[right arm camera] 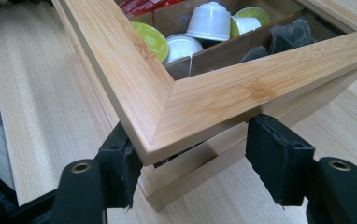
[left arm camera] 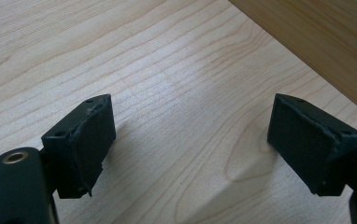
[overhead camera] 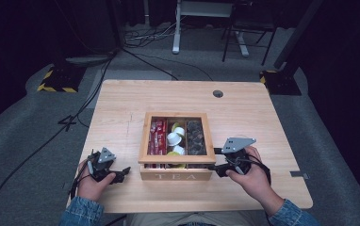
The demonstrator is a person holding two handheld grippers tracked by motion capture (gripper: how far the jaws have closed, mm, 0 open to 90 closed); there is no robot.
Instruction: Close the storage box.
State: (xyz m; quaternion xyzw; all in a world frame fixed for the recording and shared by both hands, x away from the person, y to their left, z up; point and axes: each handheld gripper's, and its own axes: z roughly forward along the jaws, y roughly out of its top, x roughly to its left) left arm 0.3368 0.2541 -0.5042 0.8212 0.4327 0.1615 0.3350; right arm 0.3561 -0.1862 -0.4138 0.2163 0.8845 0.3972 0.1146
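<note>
L tongs sit low w/ jaws spread wide, nothing btwn the pads, pointing toward the centre. L hand wraps the body from behind, forearm in a denim sleeve coming from the bottom edge. R tongs point inward too, jaws partly apart, one pad on each side of a corner; left pad touches, right pad just shy. R hand grips the body, wrist angled inward.
</note>
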